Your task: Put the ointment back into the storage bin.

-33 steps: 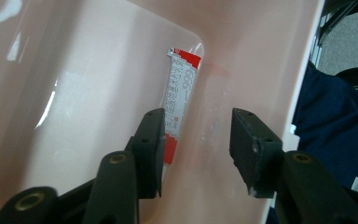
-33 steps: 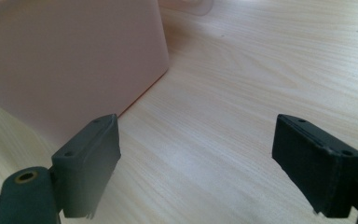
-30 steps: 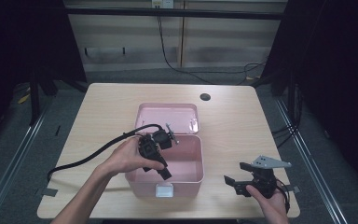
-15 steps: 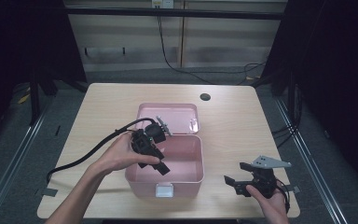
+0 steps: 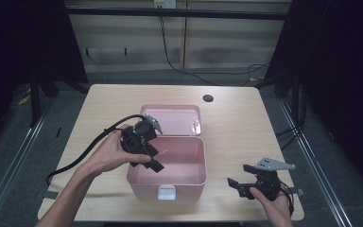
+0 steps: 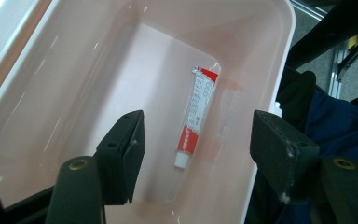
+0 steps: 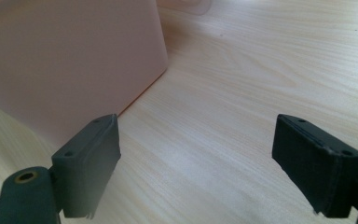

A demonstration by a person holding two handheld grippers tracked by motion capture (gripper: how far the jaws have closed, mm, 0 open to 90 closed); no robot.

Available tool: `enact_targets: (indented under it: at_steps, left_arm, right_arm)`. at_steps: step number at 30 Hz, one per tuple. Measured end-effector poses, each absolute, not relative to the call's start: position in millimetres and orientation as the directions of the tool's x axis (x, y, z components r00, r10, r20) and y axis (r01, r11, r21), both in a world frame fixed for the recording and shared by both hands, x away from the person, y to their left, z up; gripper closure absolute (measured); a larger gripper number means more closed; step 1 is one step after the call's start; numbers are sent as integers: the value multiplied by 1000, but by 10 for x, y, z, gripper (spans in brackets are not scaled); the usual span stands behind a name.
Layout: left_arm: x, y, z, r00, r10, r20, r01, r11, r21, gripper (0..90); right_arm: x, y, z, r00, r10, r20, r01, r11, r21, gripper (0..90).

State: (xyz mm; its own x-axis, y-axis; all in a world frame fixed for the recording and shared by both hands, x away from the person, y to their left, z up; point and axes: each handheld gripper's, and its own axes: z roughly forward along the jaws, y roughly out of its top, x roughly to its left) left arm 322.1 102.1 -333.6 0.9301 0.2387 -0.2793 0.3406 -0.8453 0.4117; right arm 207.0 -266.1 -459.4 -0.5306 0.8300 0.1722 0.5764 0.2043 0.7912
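A pink box (image 5: 200, 178) stands open mid-table, its lid (image 5: 172, 118) leaning back. On the box floor lies a red and white tube (image 6: 196, 116). My left gripper (image 5: 155, 163) hangs over the box's left side and points down into it. In the left gripper view the left gripper (image 6: 198, 140) is open above the tube. Its jaws have just been opening, and the pads touch nothing. My right gripper (image 5: 241, 176) rests low at the table's front right, open and empty. The right gripper (image 7: 196, 140) frames bare wood beside the box wall (image 7: 65, 60).
The left gripper's black cable (image 5: 85, 151) trails over the table's left half. A dark round hole (image 5: 208, 98) sits near the far edge. The box's white latch (image 5: 166, 192) faces the front edge. Bare wood lies to the right of the box.
The left gripper has lifted up and to the left out of the box, and its jaws stand wider. The right gripper has not moved.
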Motion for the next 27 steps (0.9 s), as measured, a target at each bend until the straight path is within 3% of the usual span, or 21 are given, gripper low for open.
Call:
enact_targets:
  at_steps: [10, 27]
  left_arm:
    - [3150, 1288, -3201, 932, 268, -245, 357, -804, 476, 289]
    - [3022, 1954, -3286, 915, 327, -237, 404, -734, 546, 272]
  right_arm:
    - [2073, -2662, -4596, -531, 830, 171, 575, 205, 792, 148]
    - [2081, -2658, -4604, -523, 834, 176, 583, 199, 788, 148]
